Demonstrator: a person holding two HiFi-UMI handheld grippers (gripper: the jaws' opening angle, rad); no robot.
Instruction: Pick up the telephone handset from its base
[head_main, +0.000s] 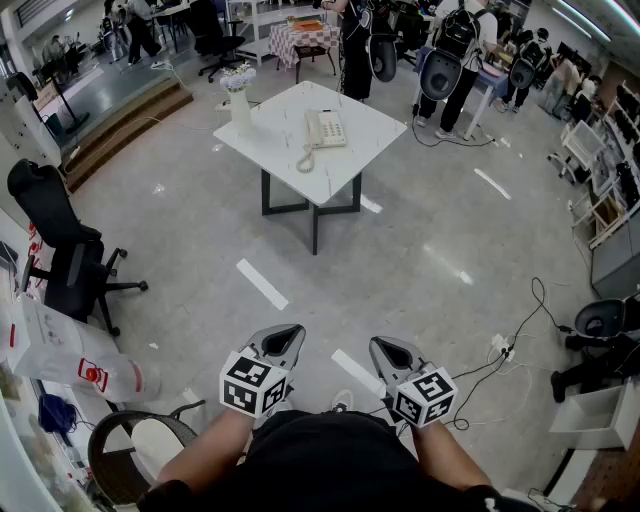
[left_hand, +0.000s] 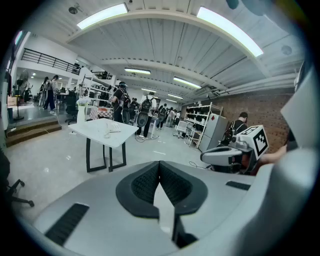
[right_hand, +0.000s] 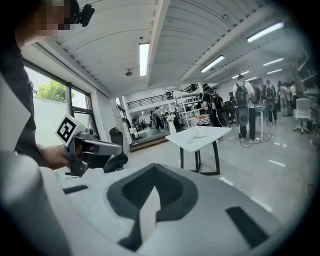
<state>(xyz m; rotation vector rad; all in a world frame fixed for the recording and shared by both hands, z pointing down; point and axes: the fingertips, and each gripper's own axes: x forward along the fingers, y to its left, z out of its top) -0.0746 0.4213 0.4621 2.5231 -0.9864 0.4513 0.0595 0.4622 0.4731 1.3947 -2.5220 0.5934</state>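
Both tongs clenched, nothing in them. Left tongs (head_main: 284, 338) and right tongs (head_main: 389, 350) sit low by the body, side by side. Telephone handset (head_main: 312, 130) rests on its base (head_main: 330, 128) on the white bench (head_main: 360, 150), well apart from both, dead ahead across the floor. Handset's long axis runs away from us, on the base's left side, so left looks marginally nearer — my call.

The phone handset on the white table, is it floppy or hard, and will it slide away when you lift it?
The handset looks like hard plastic, so probably stiff and fairly light. Its cord lies looped on the table, so it will likely trail floppily and tug a little. The smooth shell might be slippery.
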